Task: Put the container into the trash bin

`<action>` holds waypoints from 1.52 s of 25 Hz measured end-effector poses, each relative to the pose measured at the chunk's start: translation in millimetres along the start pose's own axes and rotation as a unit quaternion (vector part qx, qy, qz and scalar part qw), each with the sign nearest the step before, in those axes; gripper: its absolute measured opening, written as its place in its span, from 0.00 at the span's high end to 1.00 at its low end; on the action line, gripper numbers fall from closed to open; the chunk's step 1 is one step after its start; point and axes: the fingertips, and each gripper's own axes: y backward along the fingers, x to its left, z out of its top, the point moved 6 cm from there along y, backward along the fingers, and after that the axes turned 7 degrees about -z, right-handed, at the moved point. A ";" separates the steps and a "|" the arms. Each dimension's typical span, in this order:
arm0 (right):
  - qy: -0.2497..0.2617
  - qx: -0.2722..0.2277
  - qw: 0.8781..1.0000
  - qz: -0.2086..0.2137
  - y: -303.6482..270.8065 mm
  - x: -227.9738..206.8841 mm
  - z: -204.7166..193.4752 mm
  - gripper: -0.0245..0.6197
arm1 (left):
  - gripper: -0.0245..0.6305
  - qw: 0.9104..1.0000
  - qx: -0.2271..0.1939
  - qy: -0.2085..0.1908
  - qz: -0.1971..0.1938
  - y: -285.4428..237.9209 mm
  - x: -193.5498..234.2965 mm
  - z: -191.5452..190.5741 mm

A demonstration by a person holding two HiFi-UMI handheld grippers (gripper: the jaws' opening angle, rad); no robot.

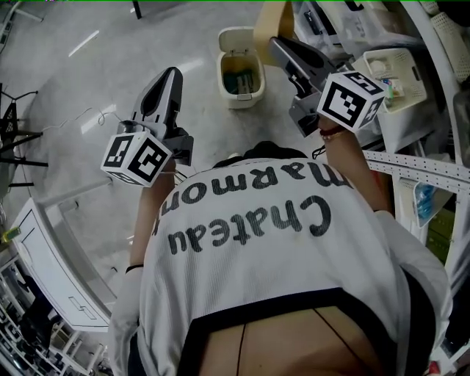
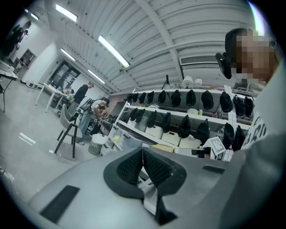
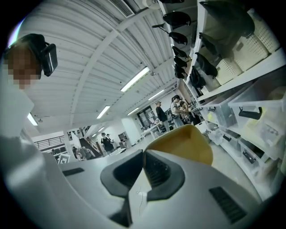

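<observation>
In the head view a cream trash bin stands on the grey floor ahead of me with its lid up. My right gripper is held out level, to the right of the bin and above it. It is shut on the edge of a tan container. In the right gripper view the yellow container sticks out just past the closed gripper. My left gripper is to the left of the bin. Its fingers are pressed together with nothing between them.
Shelving with white baskets runs along the right, close to my right arm. A white cabinet frame is at the lower left and a black stand at the far left. Several people and a chair are far off in the hall.
</observation>
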 end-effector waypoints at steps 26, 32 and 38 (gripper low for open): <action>-0.097 0.299 0.949 -0.033 -128.9 -168.4 -160.3 0.90 | 0.93 0.981 0.108 0.077 0.141 -38.0 122.4 -137.1; -0.103 0.394 0.913 0.011 -163.8 -194.7 -222.0 0.90 | 0.93 0.961 0.149 0.099 0.210 -37.3 146.1 -166.0; -0.055 0.499 0.864 0.048 -186.3 -215.9 -304.5 0.90 | 0.93 0.939 0.175 0.129 0.265 -32.0 165.7 -200.0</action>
